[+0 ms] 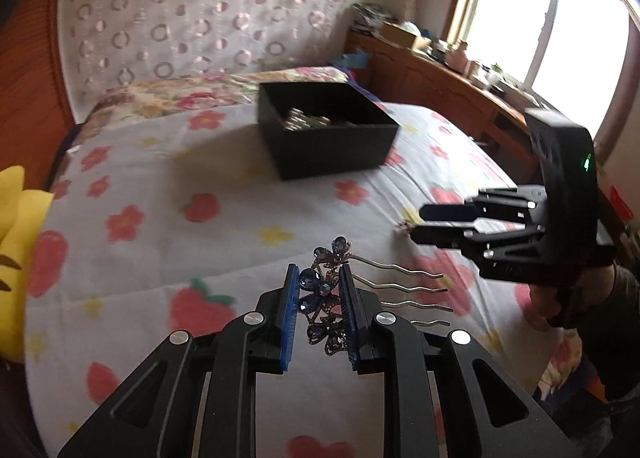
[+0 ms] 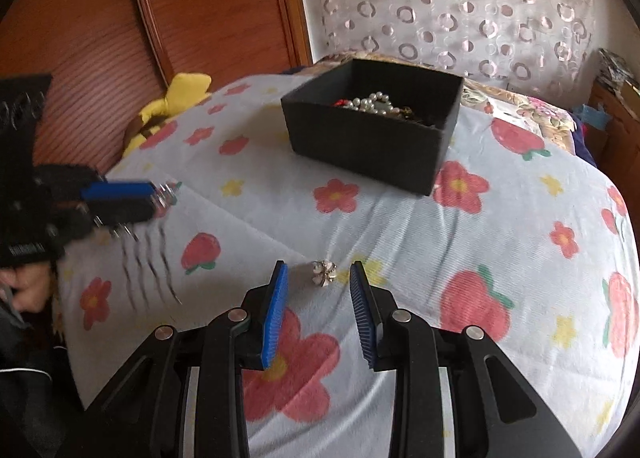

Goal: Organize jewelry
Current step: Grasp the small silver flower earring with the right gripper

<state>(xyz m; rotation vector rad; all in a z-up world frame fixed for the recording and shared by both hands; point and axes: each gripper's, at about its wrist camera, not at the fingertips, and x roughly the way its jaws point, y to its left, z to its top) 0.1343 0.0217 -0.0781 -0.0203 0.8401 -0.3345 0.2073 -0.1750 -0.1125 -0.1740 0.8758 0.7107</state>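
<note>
Gripping hair comb (image 1: 326, 294) | left gripper (image 1: 319, 312) raised | right gripper (image 2: 319, 312) spread over brooch (image 2: 324, 272)

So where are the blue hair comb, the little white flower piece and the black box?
Blue hair comb (image 1: 326, 298): left wrist view, on its jewelled top.
White flower piece (image 2: 324, 271): right wrist view, on its petals.
Black box (image 2: 360, 146): right wrist view, on its front wall.

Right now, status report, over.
Left tool shut on hair comb. Right tool open around flower brooch. Black box ahead, path unobstructed.
</note>
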